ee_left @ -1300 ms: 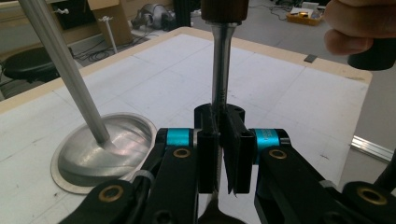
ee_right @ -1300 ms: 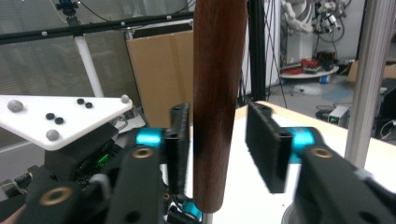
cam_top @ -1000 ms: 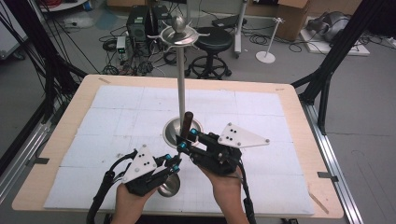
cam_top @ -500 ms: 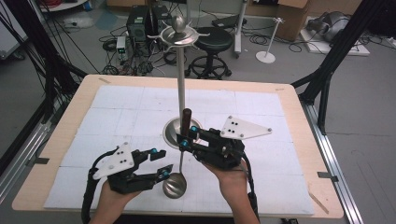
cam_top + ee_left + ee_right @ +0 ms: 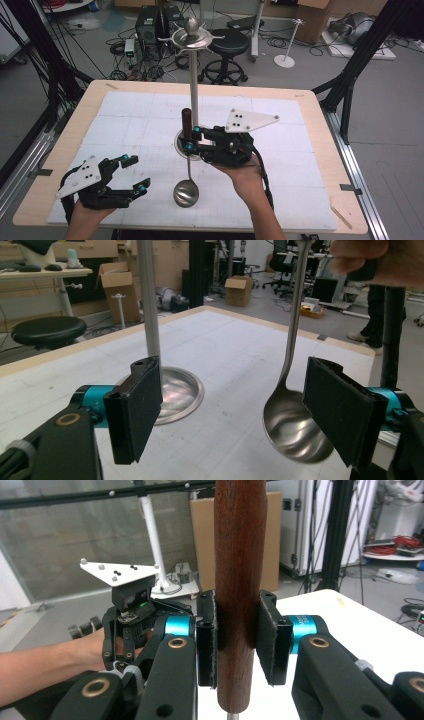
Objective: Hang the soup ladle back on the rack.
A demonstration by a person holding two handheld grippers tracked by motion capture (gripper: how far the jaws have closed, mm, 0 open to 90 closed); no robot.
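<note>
Since half a second ago the left gripper (image 5: 131,175) has drawn away from the steel ladle with a dark wooden handle (image 5: 186,192) toward the near left corner of the white gridded table mat (image 5: 125,115), and the right gripper (image 5: 190,138) has raised the ladle higher beside the pole.

From the high view, the left gripper rests in the person's left hand (image 5: 87,215) with its jaws spread apart and nothing between them, clear of the ladle's bowl. The right gripper, held by the right hand (image 5: 245,177), clamps the wooden handle near its lower end, so the ladle hangs upright with its bowl low over the mat, in front of the round steel base (image 5: 181,145) of the tall metal stand (image 5: 194,75). The stand's hooked top ring (image 5: 192,37) sits well above the handle.

From the left gripper view, the two black jaws stand wide apart, holding nothing. Between them the ladle's shiny bowl (image 5: 290,425) hangs just beside the right-hand jaw; whether they touch I cannot tell. The stand's pole (image 5: 149,300) rises from its dished base (image 5: 180,392) behind the other jaw.

From the right gripper view, both padded jaws press on the brown wooden handle (image 5: 240,580), which stands vertical between them. The left gripper (image 5: 130,597) with its grey plate shows farther off, on the person's forearm side.
</note>
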